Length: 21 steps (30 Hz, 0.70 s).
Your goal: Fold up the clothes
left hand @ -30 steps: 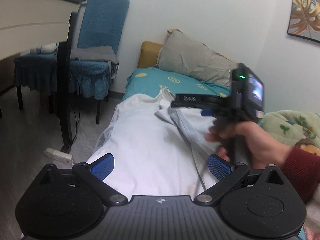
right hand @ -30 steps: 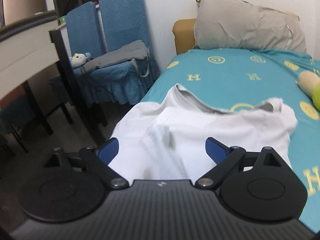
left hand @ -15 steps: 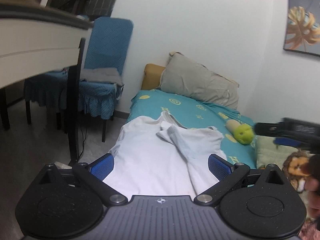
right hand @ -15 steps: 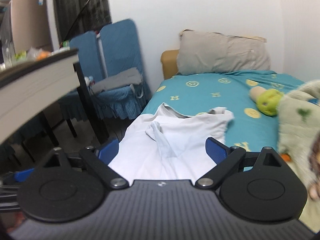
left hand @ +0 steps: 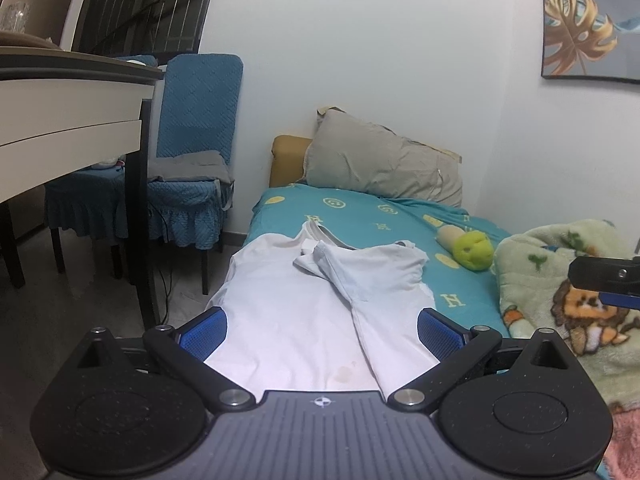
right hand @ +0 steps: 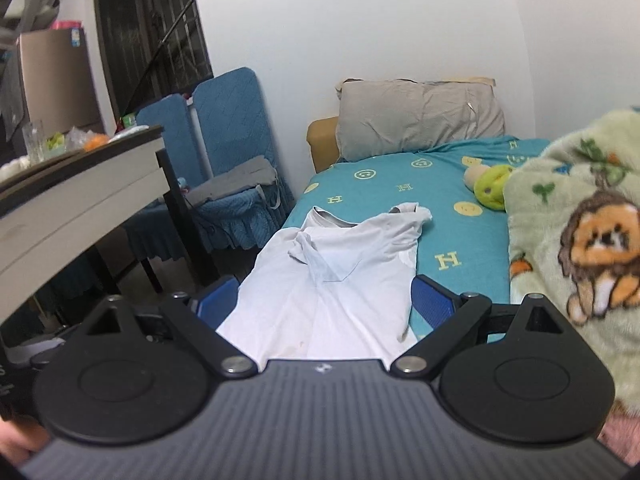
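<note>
Left gripper (left hand: 322, 330): blue ribbed pads spread wide, nothing between them. Right gripper (right hand: 326, 298): pads likewise wide apart, empty.

White cotton T-shirt (left hand: 320, 304) lies flat ahead of both pairs of fingers, on the near end of the teal bedsheet printed with yellow H's and smiley faces (left hand: 360, 208); collar points away from the fingers. One side is folded over the chest — soft diagonal crease, sleeve bunched near the neckline. Faint brownish stain on the cloth close to the fingers. Shirt's left edge hangs at the mattress side.

Beyond the shirt: wrinkled grey pillow (left hand: 384, 164) against the wall. Right of the fingers — round green plush toy (left hand: 474, 250), then a fleecy pale-green blanket with a cartoon lion (right hand: 576, 240). Left of the fingers: quilted blue chair (left hand: 192, 152), white-edged table (left hand: 68, 120).
</note>
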Available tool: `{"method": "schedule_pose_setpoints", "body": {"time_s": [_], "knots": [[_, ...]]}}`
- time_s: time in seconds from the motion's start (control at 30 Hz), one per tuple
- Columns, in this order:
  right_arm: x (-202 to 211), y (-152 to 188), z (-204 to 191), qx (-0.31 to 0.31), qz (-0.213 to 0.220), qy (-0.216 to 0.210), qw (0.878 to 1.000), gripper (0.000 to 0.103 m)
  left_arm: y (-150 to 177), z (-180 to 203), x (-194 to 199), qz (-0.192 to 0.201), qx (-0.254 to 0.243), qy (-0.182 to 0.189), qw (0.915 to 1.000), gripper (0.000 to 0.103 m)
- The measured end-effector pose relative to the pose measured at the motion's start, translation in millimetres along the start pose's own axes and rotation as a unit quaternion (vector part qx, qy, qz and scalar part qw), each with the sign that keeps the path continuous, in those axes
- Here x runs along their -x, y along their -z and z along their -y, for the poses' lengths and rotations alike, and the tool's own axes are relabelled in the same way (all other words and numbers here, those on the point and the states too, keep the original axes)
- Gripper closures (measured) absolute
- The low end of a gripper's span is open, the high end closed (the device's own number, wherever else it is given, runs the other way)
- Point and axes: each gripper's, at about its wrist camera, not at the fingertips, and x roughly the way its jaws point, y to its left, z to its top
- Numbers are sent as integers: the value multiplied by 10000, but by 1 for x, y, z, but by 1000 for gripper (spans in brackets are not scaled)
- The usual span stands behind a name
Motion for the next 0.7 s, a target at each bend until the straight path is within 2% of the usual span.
{"method": "schedule_pose_setpoints", "body": {"time_s": [0.3, 0.43, 0.7], "knots": [[-1, 18, 6, 79, 142, 224, 9996, 8, 10, 15, -11, -211, 203, 38, 9996, 1], [-4, 21, 9, 124, 206, 356, 9991, 8, 17, 25, -18, -366, 86, 47, 9993, 1], [-13, 22, 24, -179, 57, 345, 9992, 8, 25, 23, -34, -591, 206, 54, 9980, 1]]}}
